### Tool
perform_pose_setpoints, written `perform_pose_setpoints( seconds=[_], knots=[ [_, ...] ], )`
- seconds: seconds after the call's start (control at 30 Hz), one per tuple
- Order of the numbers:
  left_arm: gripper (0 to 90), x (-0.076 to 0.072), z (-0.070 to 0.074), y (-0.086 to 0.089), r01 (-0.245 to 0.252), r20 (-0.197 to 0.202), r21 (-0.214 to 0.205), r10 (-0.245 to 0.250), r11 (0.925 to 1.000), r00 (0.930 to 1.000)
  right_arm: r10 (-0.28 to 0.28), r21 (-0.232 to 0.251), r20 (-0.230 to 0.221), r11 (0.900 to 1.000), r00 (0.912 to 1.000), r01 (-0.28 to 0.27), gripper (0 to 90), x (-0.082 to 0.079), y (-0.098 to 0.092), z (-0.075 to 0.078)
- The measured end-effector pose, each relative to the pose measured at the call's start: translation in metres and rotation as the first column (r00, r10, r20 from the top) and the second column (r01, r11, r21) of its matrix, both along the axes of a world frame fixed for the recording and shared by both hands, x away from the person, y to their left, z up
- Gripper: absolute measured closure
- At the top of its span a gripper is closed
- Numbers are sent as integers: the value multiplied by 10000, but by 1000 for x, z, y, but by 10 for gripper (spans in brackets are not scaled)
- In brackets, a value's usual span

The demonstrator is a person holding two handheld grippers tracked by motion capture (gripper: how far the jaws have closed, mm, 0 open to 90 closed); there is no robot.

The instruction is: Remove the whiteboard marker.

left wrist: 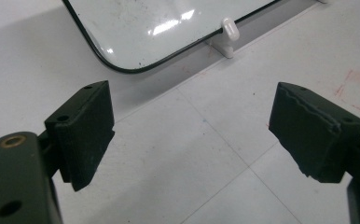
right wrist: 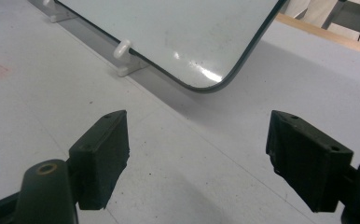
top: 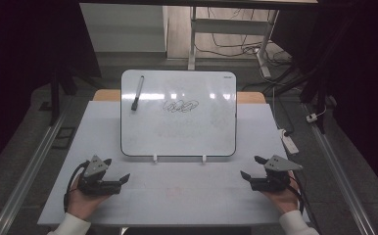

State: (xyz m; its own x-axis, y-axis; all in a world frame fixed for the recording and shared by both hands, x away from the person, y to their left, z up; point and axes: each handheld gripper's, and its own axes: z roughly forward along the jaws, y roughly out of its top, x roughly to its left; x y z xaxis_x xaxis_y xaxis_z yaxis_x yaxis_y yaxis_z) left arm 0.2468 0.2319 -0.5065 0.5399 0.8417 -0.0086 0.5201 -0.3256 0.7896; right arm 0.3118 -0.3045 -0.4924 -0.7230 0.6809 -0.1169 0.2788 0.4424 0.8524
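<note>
A whiteboard [top: 177,132] stands tilted on two white clips at the middle of the table, with a black scribble [top: 180,105] drawn on it. A black marker [top: 137,92] rests on its upper left part. My left gripper [top: 118,170] lies low near the table's front left, open and empty; its own view has the whiteboard's lower left corner [left wrist: 122,69] and a white clip [left wrist: 229,31] ahead. My right gripper [top: 251,167] sits at the front right, also open and empty, with the whiteboard's lower right corner [right wrist: 206,86] and a clip [right wrist: 123,49] beyond its jaws.
The white table [top: 177,196] has faint red marks [left wrist: 357,88] on its surface. A power strip [top: 290,143] lies off the right edge, and desk legs and cables [top: 236,46] stand behind the table. Metal rails run along both sides on the floor.
</note>
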Motion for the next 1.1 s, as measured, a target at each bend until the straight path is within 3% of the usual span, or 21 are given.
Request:
perform_pose_setpoints(
  seconds=[0.17,0.73,0.93,1.1],
  knots=[
    [155,0,0,0,-36,-31,27,36,10000,10000,29,-165,-25,9999,10000,-29,219,1,2,-2],
    [165,-1,4,-2,-62,-2,82,62,9999,10000,-32,-84,-4,10000,10000,32,239,1,7,0],
    [165,3,16,-6,-98,99,176,97,9998,9999,-18,-31,-23,10000,10000,18,240,2,7,0],
    [170,13,39,-11,-53,226,267,47,9996,9997,75,-84,-33,9999,10000,-75,248,3,11,0]
  ],
)
